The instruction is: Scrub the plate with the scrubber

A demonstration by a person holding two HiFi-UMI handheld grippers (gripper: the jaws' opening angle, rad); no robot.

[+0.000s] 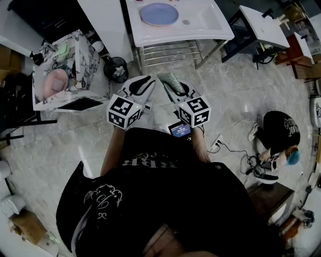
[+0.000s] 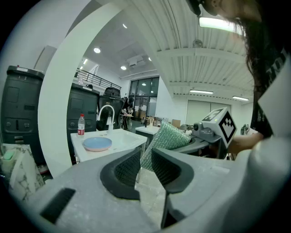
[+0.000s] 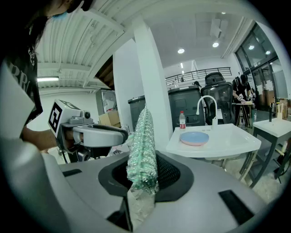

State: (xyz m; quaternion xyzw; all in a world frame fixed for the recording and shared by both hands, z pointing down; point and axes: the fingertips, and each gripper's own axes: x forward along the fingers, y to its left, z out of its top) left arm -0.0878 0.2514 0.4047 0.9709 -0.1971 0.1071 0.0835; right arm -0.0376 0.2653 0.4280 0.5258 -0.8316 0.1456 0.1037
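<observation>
A white basin [image 1: 213,25] on a metal stand is seen ahead across the tiled floor, well apart from both grippers. The left gripper [image 2: 145,164] is held clenched, with nothing caught between its jaws. Just beside it, the right gripper [image 3: 143,177] is clamped on the green scrubber [image 3: 142,141]. The blue plate [image 1: 159,13] is laid flat in the basin, near the tap. The scrubber is stood upright between the pads. A small red-capped bottle [image 3: 182,119] is set at the basin's back edge.
</observation>
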